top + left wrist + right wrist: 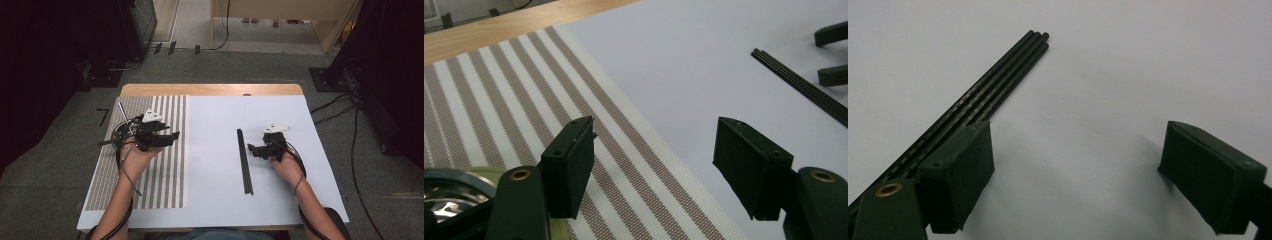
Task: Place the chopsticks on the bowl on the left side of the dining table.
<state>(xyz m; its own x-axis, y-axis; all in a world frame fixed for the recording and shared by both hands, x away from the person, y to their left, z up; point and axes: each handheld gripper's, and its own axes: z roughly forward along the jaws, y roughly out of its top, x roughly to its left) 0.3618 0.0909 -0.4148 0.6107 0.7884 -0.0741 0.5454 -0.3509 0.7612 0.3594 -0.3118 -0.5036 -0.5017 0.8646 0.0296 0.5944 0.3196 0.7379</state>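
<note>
The rods (244, 161) (a thin black bundle) lie on the white sheet (215, 200) at mid-table, running from far edge toward near edge. The right gripper (251, 149) hovers just beside them, jaws wide, holding nothing; I judge this the approach before a pick, and next it must straddle the bundle and close. The left gripper (174, 135), also wide and empty, hangs over the striped mat (160, 190) along the left edge. No containers are present.

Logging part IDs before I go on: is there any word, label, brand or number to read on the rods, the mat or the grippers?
None to read.
Rods: faint pale marks along them, too blurred to read.
Striped mat: stripes alone, no text.
Left gripper and right gripper: no lettering on the jaws.
</note>
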